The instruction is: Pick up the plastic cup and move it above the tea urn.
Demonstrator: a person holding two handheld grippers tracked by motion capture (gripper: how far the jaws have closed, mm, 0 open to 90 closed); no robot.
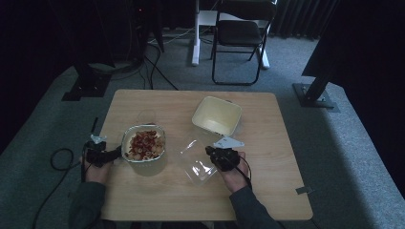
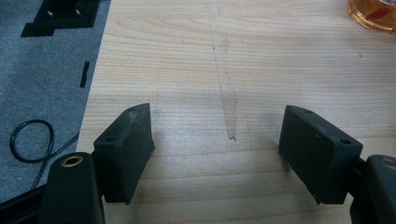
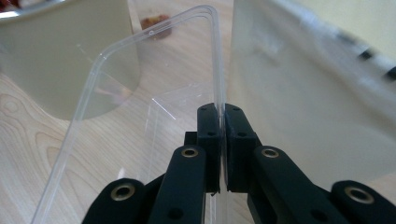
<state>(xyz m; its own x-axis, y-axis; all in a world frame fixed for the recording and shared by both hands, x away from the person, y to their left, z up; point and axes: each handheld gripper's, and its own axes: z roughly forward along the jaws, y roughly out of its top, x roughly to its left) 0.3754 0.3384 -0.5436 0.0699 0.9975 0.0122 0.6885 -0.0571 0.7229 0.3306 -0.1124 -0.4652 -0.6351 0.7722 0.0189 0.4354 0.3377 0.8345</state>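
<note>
A round bowl (image 1: 143,143) of red and pale food pieces sits left of centre on the wooden table (image 1: 267,191). An empty cream square container (image 1: 217,116) stands behind the middle. A clear plastic lid (image 1: 197,162) lies tilted between them, and my right gripper (image 1: 212,153) is shut on its edge. In the right gripper view the jaws (image 3: 222,112) pinch the lid's rim (image 3: 140,93), with the cream container (image 3: 303,93) close on the right and the bowl (image 3: 60,60) on the left. My left gripper (image 1: 114,153) rests open just left of the bowl, with bare wood between its jaws (image 2: 217,135).
A small clear cup (image 1: 146,116) stands behind the bowl; an amber rim (image 2: 371,14) shows at the top right of the left gripper view. A black cable (image 1: 59,160) loops on the carpet left of the table. A folding chair (image 1: 239,38) stands beyond the far edge.
</note>
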